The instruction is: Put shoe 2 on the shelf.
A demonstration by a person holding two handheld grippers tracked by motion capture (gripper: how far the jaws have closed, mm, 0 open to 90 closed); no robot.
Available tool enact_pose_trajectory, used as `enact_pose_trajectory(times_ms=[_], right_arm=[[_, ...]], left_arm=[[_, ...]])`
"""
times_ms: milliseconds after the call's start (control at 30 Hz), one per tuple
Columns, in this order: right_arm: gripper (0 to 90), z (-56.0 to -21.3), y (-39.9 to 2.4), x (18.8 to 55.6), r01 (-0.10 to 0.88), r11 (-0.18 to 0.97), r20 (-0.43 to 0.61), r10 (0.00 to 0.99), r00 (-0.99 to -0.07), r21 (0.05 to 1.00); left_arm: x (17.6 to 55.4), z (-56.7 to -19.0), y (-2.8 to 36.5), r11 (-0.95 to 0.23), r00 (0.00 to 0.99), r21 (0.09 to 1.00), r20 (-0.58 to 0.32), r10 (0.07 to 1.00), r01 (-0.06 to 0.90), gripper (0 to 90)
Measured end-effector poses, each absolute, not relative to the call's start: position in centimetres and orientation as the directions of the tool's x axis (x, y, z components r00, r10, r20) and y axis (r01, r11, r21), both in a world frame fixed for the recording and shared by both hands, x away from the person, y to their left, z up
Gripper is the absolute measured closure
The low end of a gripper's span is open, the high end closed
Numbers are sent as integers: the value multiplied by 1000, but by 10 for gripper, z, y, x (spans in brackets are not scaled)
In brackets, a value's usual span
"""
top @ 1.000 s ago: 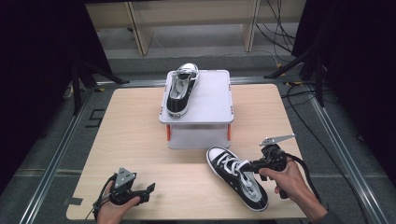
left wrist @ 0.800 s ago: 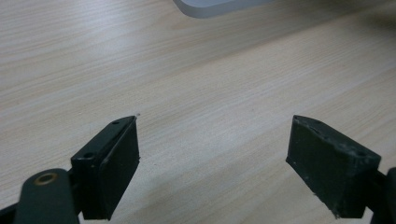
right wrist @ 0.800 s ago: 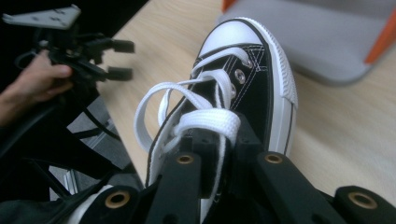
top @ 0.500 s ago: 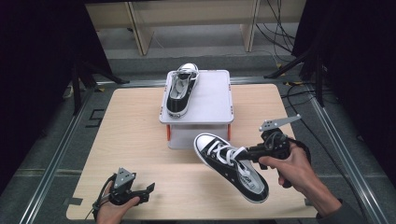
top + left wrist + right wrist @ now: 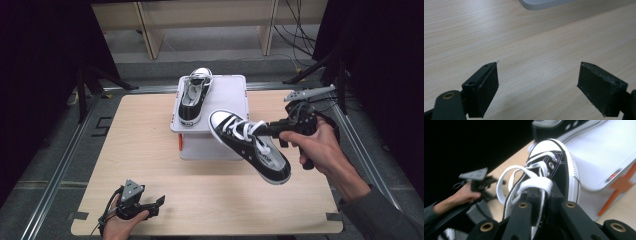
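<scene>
Right gripper (image 5: 267,129) clamped on tongue and laces of black sneaker (image 5: 248,145), shoe hanging above table (image 5: 150,150), toe toward white box (image 5: 225,95). Left gripper (image 5: 157,202) wide, empty.

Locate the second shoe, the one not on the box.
High view: the held shoe is off the table, clamped in the right gripper, toe over the white box's near-right corner.
</scene>
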State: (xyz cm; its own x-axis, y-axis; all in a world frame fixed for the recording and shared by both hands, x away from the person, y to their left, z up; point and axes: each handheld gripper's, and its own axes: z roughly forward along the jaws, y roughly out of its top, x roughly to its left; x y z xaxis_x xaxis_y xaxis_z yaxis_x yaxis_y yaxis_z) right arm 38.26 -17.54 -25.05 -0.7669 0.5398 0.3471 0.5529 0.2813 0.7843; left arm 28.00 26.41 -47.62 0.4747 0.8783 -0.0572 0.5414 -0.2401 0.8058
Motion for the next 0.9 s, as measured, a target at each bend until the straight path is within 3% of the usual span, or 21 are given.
enact_pose_trajectory(times_ms=[633, 667, 900], right_arm=[[842, -238, -149, 491, 615, 102, 341, 756, -558, 782], [842, -238, -146, 494, 619, 92, 344, 763, -547, 780], [841, -243, -122, 523, 625, 31, 343, 814, -468, 780]], left_arm=[[279, -475, 263, -249, 490, 809, -55, 870, 532, 161], [280, -474, 265, -285, 508, 805, -25, 861, 521, 161], [277, -473, 261, -250, 506, 817, -58, 861, 520, 161]])
